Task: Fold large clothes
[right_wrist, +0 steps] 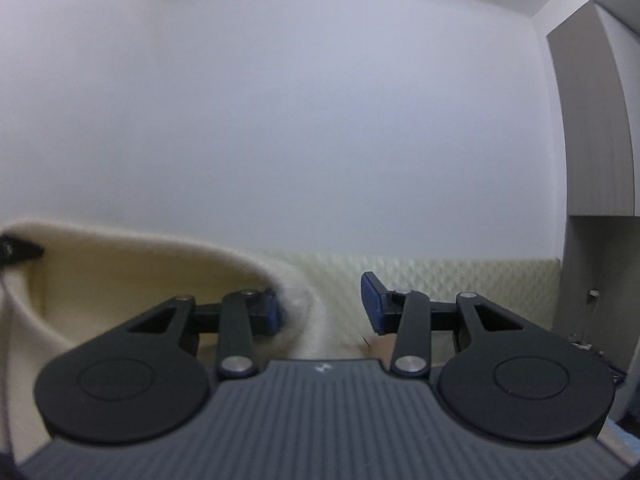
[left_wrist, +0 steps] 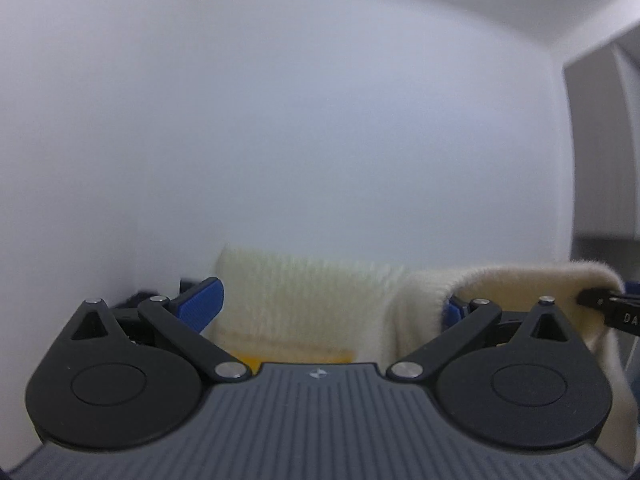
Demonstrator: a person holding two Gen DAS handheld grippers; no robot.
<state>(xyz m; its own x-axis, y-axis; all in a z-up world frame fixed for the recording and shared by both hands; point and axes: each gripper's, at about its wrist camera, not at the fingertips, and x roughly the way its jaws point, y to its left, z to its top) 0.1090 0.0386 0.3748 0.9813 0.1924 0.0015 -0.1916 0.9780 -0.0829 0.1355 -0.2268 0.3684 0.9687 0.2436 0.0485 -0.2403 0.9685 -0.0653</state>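
Both raised toward wall. Left hand-held gripper point(left_wrist: 332, 304) wide, cream sweater point(left_wrist: 304, 300) draped over its 3 o'clock finger. Right hand-held gripper point(right_wrist: 322, 304) wide, sweater edge at 9 o'clock, running left-right between them.

You have very little to read here. In your left wrist view, the black part point(left_wrist: 624, 314) poking in at the right edge, against the cream garment point(left_wrist: 304, 300), carries white letters; only "DA" shows before the frame cuts the rest off, so you cannot tell the full word. On the grey ribbed housing point(left_wrist: 316, 408) of your left gripper, near its front edge, sits a small round white emblem point(left_wrist: 318, 373), a mark and not legible lettering. Your right wrist view shows a similar small white emblem point(right_wrist: 321, 368) on its grey housing point(right_wrist: 320, 412), too blurred to read. No other text or number is readable.
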